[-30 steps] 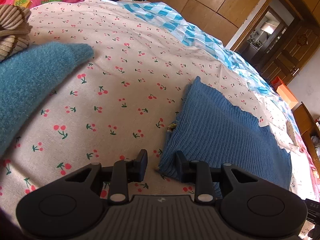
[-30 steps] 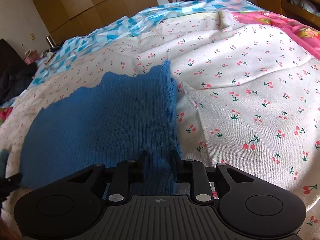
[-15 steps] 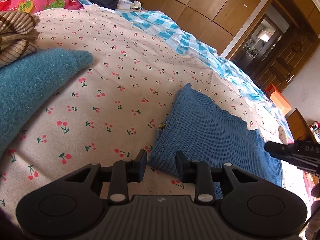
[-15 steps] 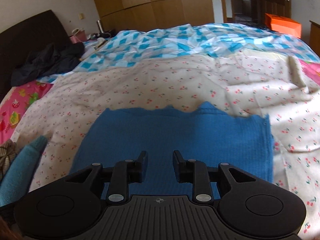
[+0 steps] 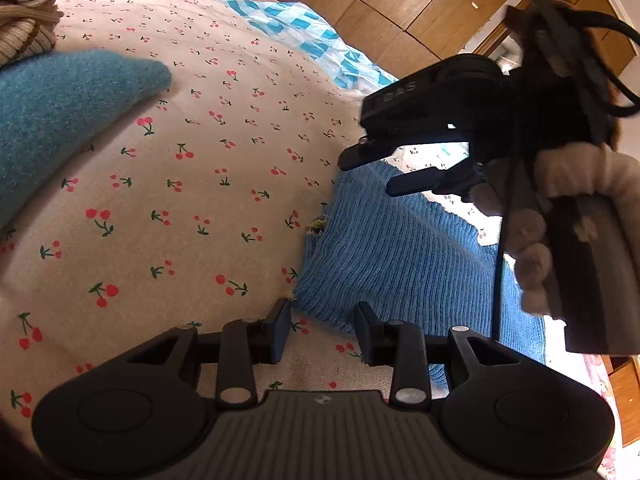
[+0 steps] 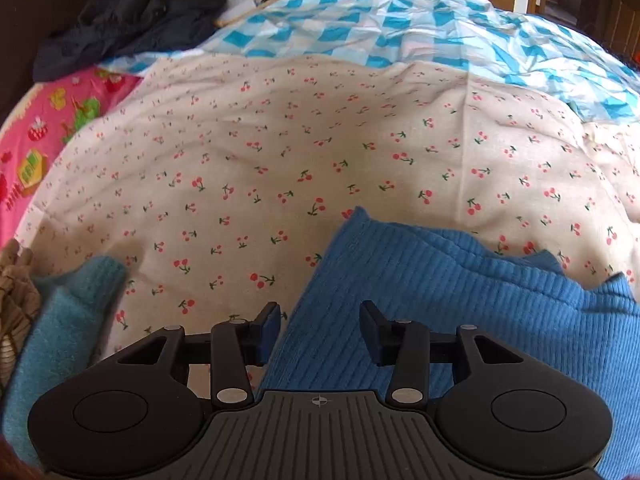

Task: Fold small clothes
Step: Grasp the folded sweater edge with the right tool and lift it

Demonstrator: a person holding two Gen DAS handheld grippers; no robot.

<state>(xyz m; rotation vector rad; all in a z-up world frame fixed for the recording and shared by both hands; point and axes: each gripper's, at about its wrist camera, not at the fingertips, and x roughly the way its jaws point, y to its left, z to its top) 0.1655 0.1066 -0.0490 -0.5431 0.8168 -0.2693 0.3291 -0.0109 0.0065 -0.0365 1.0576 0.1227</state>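
A blue ribbed knit garment (image 5: 392, 256) lies flat on the cherry-print sheet (image 5: 208, 184); it also shows in the right wrist view (image 6: 460, 300). My left gripper (image 5: 322, 330) is open and empty, its jaws just in front of the garment's near-left corner. My right gripper (image 6: 318, 328) is open and empty, hovering over the garment's left edge. In the left wrist view the right gripper (image 5: 384, 172) hangs above the garment's far corner, held by a hand in a fuzzy sleeve.
A teal fuzzy garment (image 5: 56, 120) and a striped beige knit (image 5: 24, 20) lie at the left; the teal garment also shows in the right wrist view (image 6: 60, 336). A blue-white checked quilt (image 6: 400, 28), dark clothes (image 6: 132, 20) and a pink cloth (image 6: 48, 120) lie beyond. Wooden wardrobes (image 5: 400, 4) stand behind.
My right gripper has swung left across the blue garment to its left side and now shows large in the left wrist view. My left gripper has come slightly closer to the near corner.
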